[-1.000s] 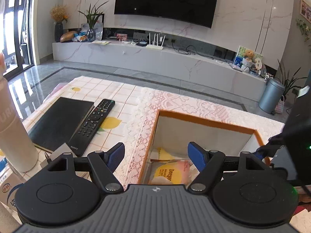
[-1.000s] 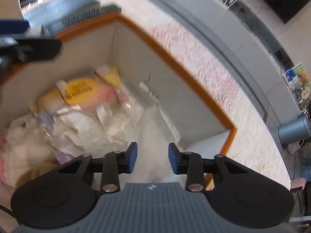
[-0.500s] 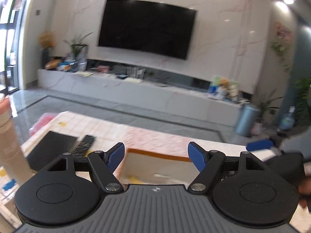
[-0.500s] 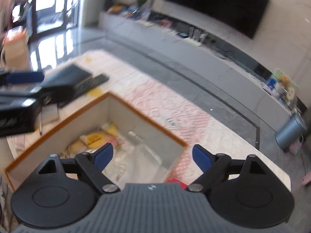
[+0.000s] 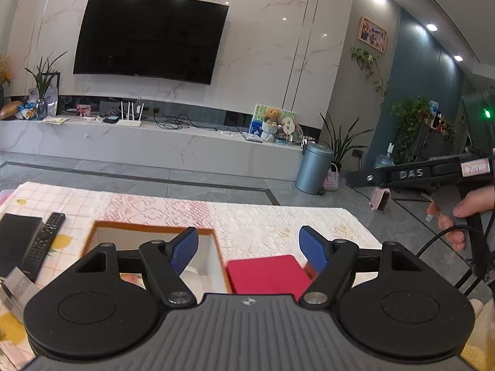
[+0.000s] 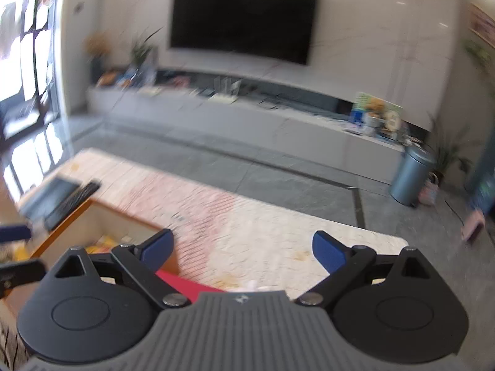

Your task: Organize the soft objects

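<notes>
While both tools hang above the cloth-covered surface, the left hand-held gripper has its blue pads spread wide with nothing between them; the right hand-held gripper is opening, its jaws far apart and empty, touching nothing. Seen from the left wrist camera, the right tool's black body shows at the right edge, held by the person's hand; raised letters on its side read "DAS", and a pink label beside them is too small to read.

The orange-rimmed box sits on the surface below the left pads; soft packets lie inside it, a yellow one showing in the blurred right wrist view, its print unreadable. A red flat item lies just beside the box's right wall; what it is cannot be told. Left of the box lie a black remote control, brand mark illegible, and a black notebook, side by side.
</notes>
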